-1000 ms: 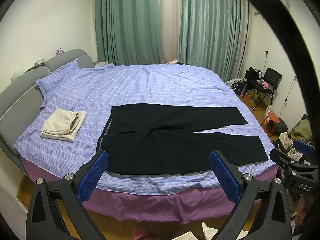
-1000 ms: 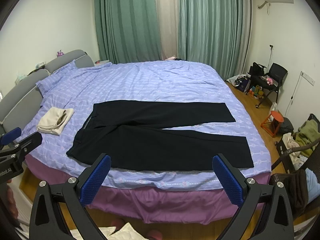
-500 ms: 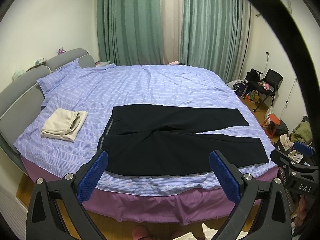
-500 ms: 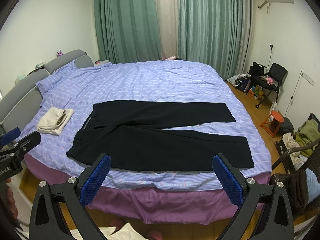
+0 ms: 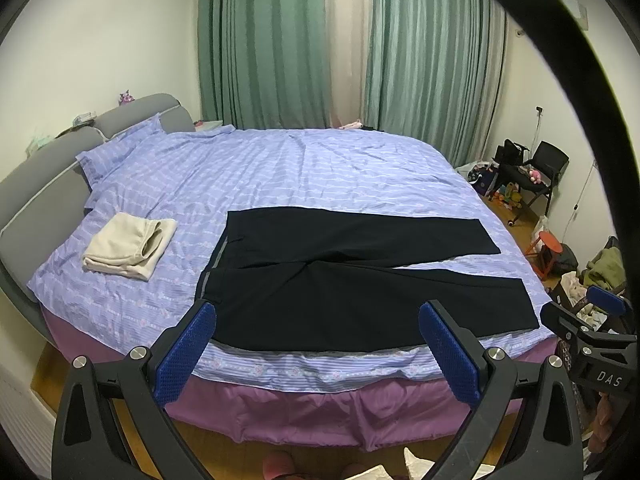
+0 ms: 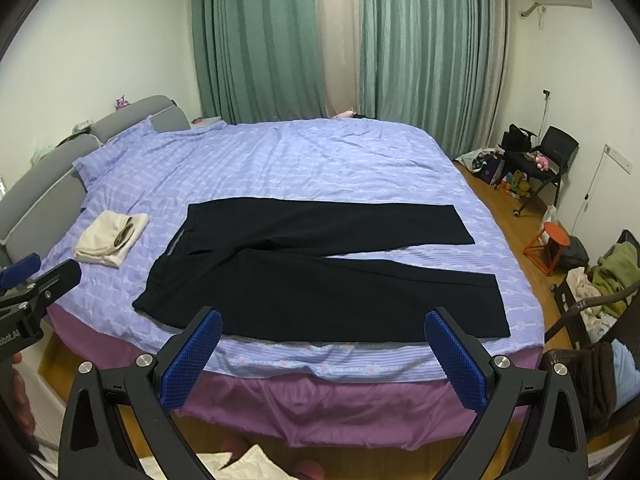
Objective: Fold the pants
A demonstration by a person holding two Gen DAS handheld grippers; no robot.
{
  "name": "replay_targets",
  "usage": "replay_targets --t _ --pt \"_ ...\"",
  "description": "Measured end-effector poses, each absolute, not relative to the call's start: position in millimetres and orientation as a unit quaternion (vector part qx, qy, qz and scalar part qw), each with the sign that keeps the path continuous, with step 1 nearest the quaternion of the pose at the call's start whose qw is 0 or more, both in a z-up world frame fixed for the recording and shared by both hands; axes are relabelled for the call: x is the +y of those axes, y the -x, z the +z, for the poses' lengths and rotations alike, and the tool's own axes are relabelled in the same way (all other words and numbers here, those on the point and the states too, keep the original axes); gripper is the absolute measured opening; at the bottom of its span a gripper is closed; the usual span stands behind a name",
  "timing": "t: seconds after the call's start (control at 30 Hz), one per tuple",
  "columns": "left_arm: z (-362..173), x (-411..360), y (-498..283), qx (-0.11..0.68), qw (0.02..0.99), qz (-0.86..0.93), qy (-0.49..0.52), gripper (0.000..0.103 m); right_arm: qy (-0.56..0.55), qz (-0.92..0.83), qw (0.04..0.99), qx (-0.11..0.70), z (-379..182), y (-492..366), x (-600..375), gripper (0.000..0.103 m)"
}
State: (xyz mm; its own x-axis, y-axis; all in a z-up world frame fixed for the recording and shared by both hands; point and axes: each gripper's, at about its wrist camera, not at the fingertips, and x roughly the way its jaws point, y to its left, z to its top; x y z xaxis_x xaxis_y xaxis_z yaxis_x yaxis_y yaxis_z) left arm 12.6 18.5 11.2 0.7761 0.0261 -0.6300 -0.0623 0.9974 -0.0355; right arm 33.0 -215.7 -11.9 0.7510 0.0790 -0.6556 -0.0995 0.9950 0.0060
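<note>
- While both tools are held short of the bed (image 5: 280, 168), the left gripper (image 5: 316, 344) has its jaws spread wide, gripping nothing.
- Right gripper (image 6: 322, 350): jaws likewise spread, empty.
- Black pants (image 6: 320, 268) lie flat ahead of both grippers, beyond the fingertips, waistband to the left, legs to the right.
- Folded cream garment (image 5: 128, 246): forward-left of the pants, apart from them.
</note>
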Motion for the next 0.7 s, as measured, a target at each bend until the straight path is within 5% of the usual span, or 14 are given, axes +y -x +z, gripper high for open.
replay_targets --t 0.7 --pt "-37.9 79.1 -28.2 0.371 0.922 0.109 0.031 0.103 0.028 0.126 0.896 0.426 -70.9 -78.5 -146.6 0.102"
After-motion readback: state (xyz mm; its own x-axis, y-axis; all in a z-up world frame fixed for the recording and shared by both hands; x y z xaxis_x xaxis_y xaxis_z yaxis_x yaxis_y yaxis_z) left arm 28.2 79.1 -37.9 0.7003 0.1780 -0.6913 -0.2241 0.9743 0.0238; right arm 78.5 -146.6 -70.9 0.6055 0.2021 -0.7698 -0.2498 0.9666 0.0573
